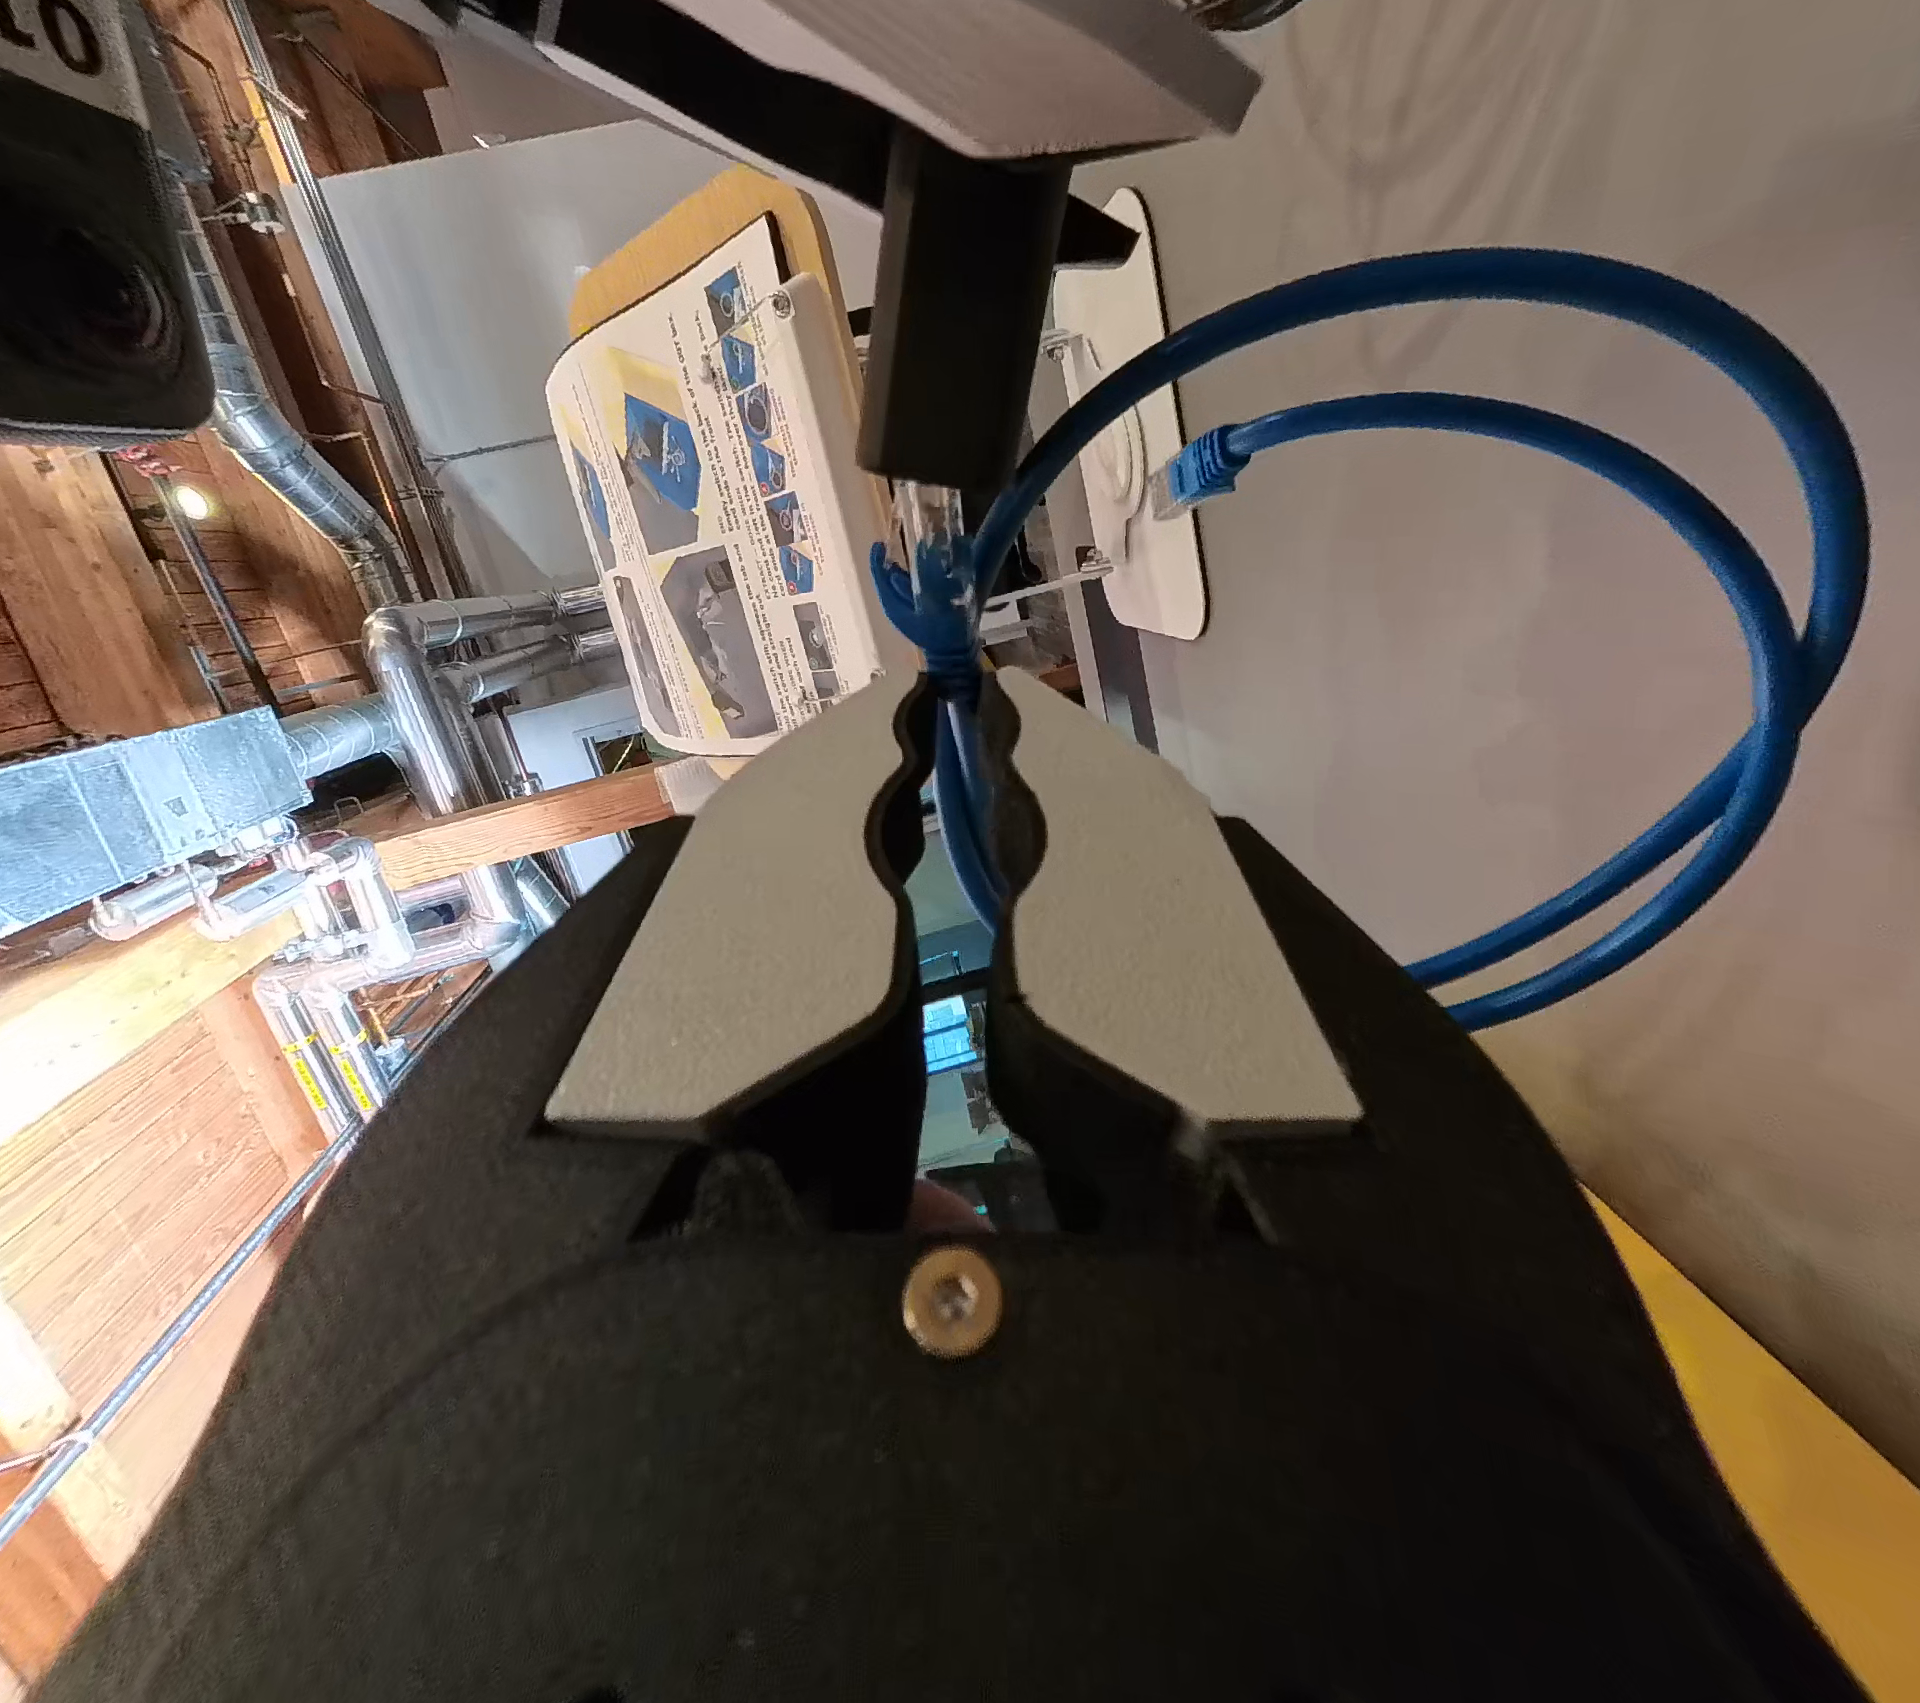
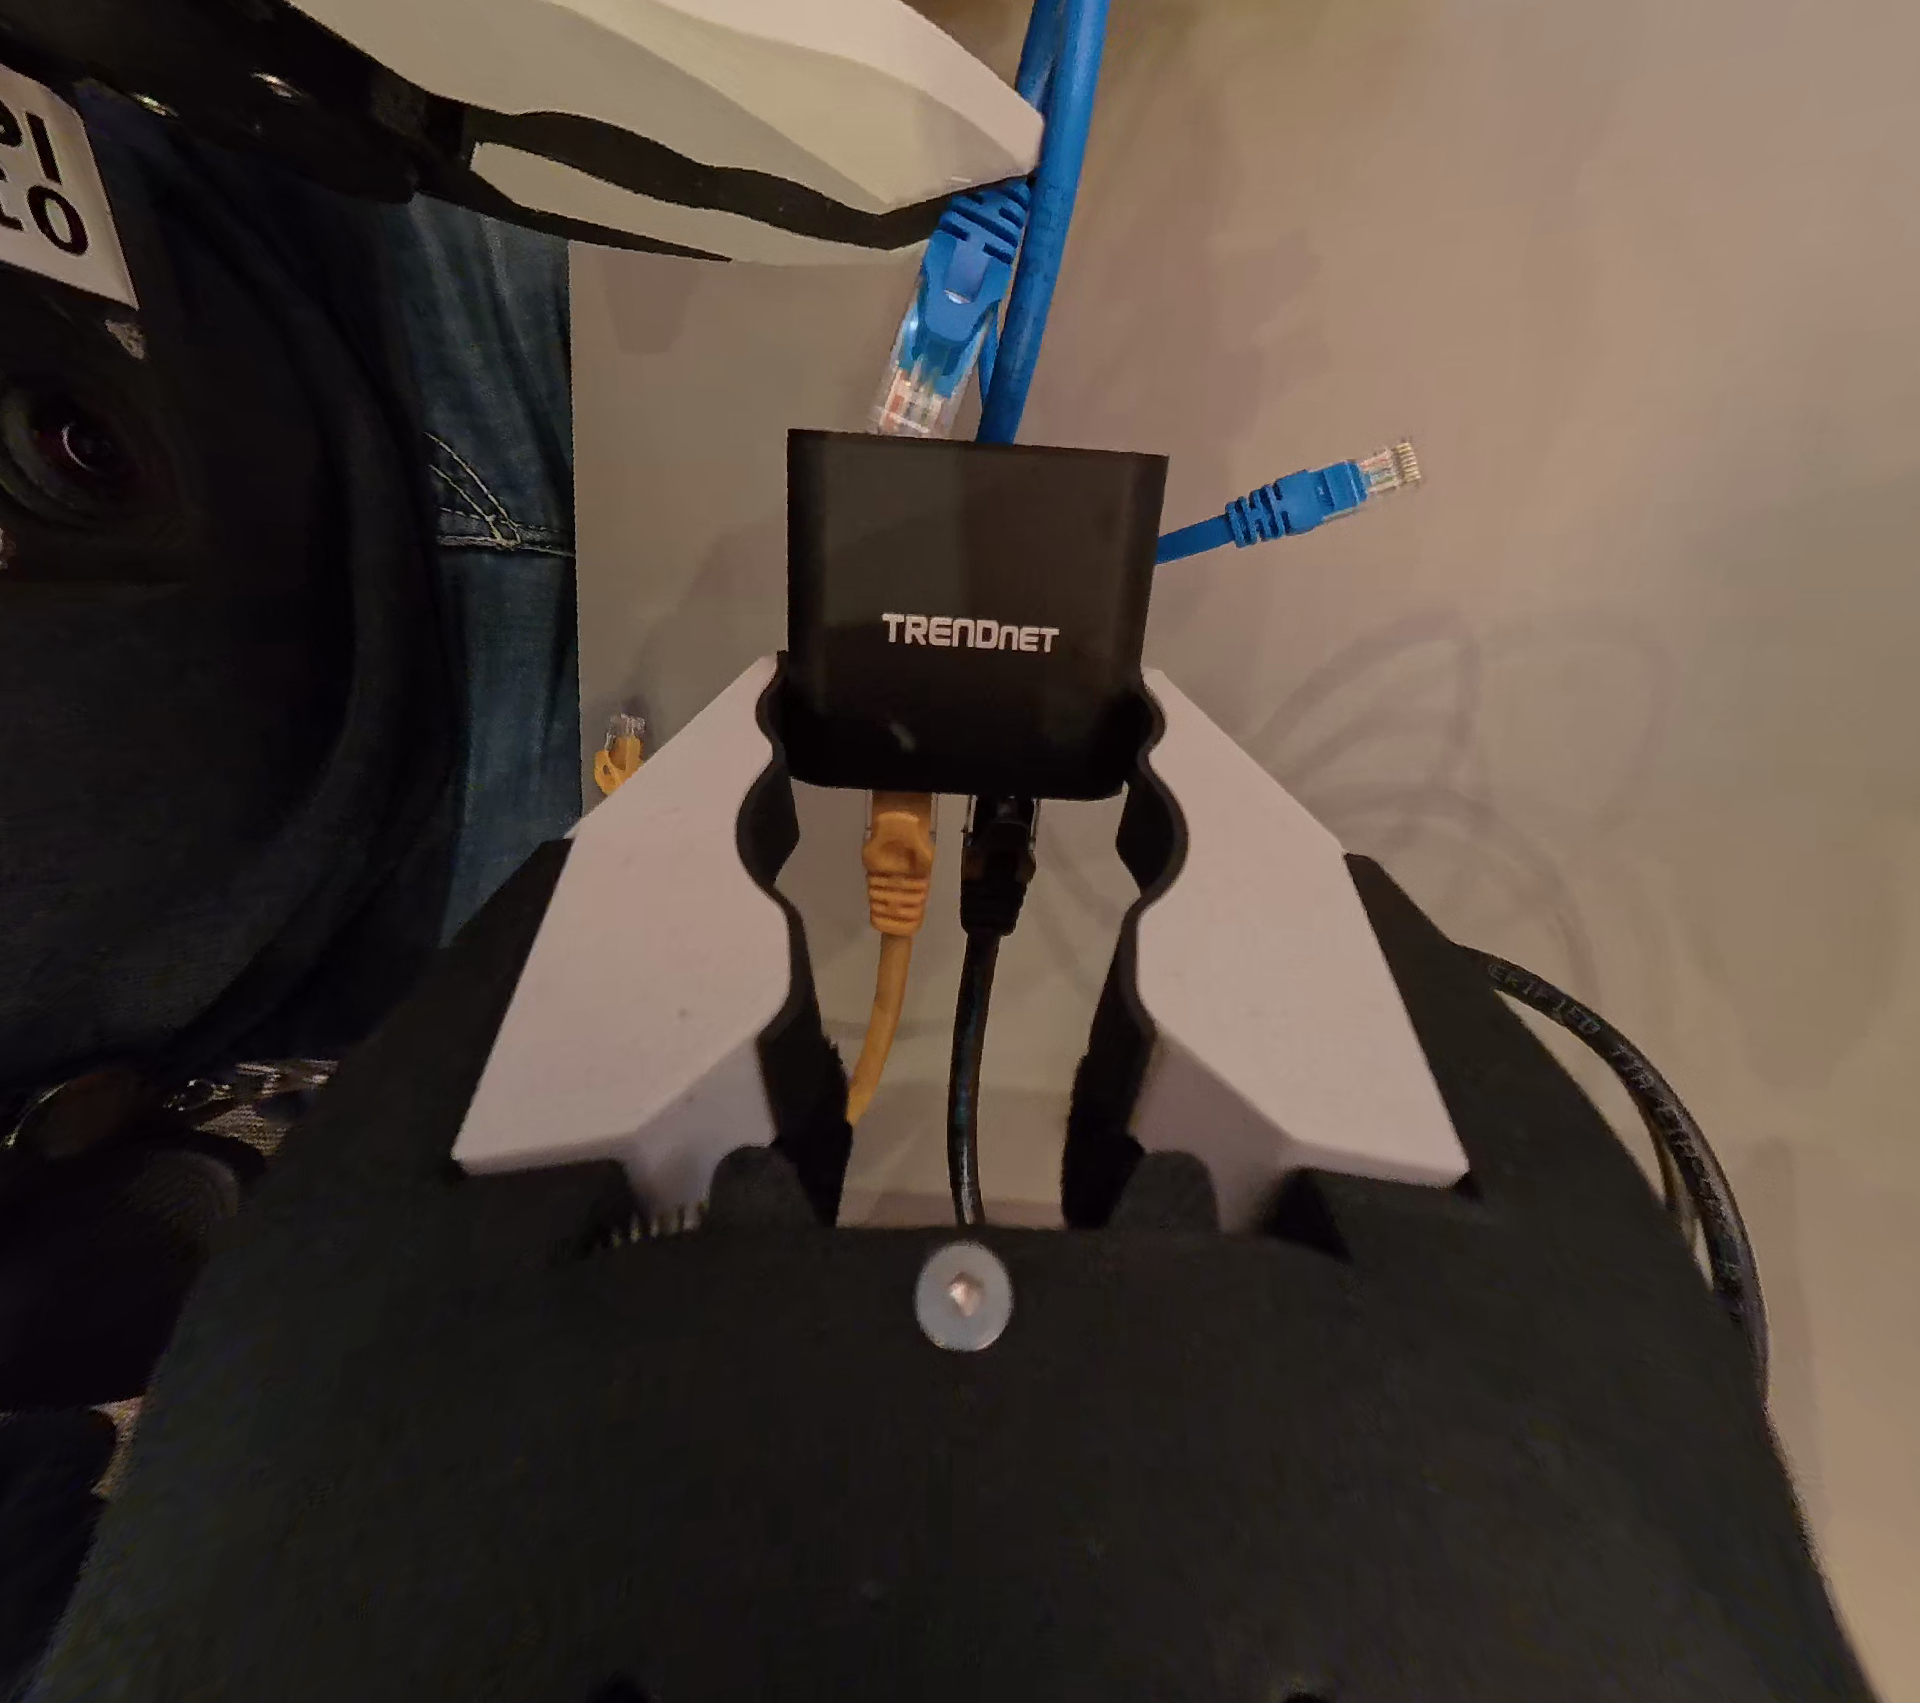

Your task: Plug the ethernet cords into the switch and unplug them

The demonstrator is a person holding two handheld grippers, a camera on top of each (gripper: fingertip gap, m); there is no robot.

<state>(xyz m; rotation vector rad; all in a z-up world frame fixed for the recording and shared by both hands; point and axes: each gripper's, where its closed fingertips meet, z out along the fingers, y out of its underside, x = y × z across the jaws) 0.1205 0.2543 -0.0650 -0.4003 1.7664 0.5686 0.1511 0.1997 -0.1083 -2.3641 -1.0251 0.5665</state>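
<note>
Pinching the blue ethernet cord (image 1: 951, 666) behind its plug, left gripper (image 1: 951, 697) hovers it at the black switch (image 2: 971, 604), clamped between right gripper (image 2: 961, 718) jaws. Risk: tilted plug jams against port edge.

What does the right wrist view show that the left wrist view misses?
Only the right wrist view shows the yellow cord and black cord plugged into the switch's near side, between the right gripper fingers. Only the left wrist view shows the printed sheet and ceiling pipes. Both show the black switch, the blue cord's held plug and the left gripper.
</note>
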